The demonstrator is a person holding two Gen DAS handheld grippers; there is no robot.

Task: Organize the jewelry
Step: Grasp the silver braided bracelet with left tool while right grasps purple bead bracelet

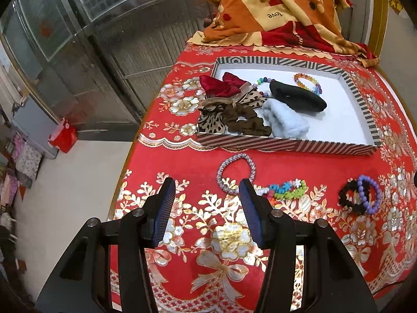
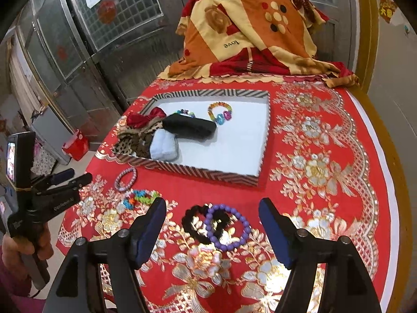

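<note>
A striped box lid with a white inside lies on the red tablecloth and holds bows, scrunchies and two bead bracelets. In front of it lie a silver-pink beaded bracelet, a colourful bead bracelet, a purple bead bracelet and a black scrunchie. My left gripper is open above the cloth, just short of the silver-pink bracelet. My right gripper is open, its fingers on either side of the purple bracelet and black scrunchie, nothing gripped.
A folded orange and red blanket is piled at the table's far end. The table edge drops off on the left to a floor with a red bag. A hand holds the left gripper's handle.
</note>
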